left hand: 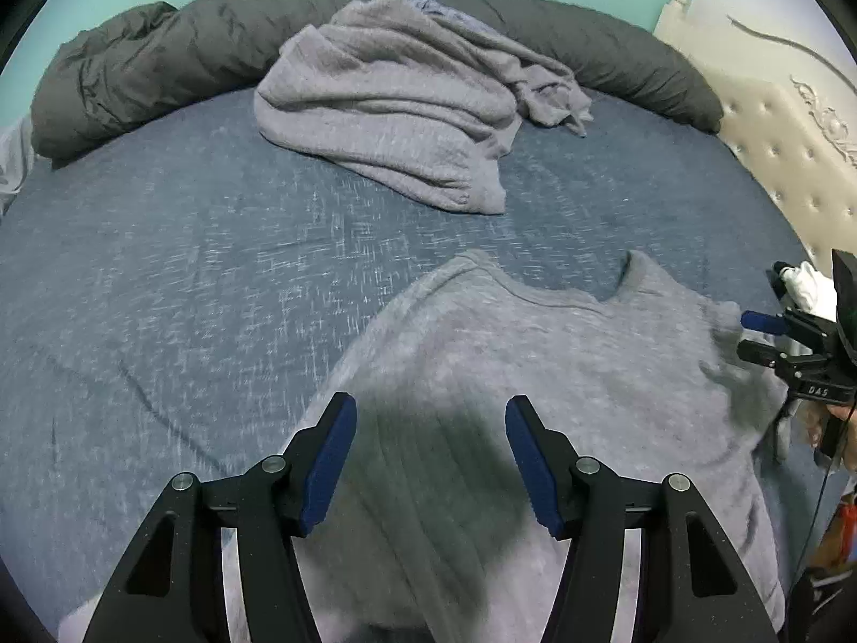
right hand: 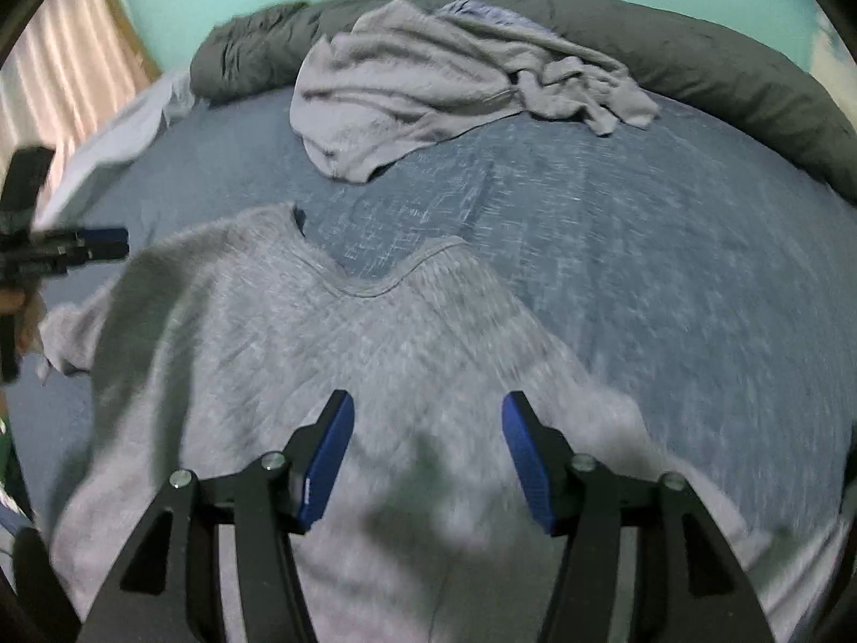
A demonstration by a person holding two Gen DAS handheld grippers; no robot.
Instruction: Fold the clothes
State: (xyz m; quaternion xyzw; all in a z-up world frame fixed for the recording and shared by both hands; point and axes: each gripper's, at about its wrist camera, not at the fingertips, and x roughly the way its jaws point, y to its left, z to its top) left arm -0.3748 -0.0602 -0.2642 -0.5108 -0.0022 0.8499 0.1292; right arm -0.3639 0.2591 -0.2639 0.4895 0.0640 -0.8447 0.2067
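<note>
A light grey sweater (left hand: pixel 535 375) (right hand: pixel 332 375) lies spread flat on the blue bed sheet (left hand: pixel 187 278), neckline pointing away from me. My left gripper (left hand: pixel 431 461) hovers open above the sweater's lower left part, nothing between its blue pads. My right gripper (right hand: pixel 427 455) is open too, over the sweater's lower right part. From the left wrist view the right gripper (left hand: pixel 750 333) shows at the sweater's right edge. From the right wrist view the left gripper (right hand: pixel 115 244) shows at the far left. A crumpled heap of grey clothes (left hand: pixel 407 107) (right hand: pixel 444 86) lies further back.
A rolled dark grey duvet (left hand: pixel 134 69) (right hand: pixel 723 53) runs along the bed's far side. A cream tufted headboard (left hand: pixel 792 161) stands at the right. A pale sheet (right hand: pixel 107 144) and pink curtains (right hand: pixel 53 53) are at the left. Bare blue sheet (right hand: pixel 669 268) lies beside the sweater.
</note>
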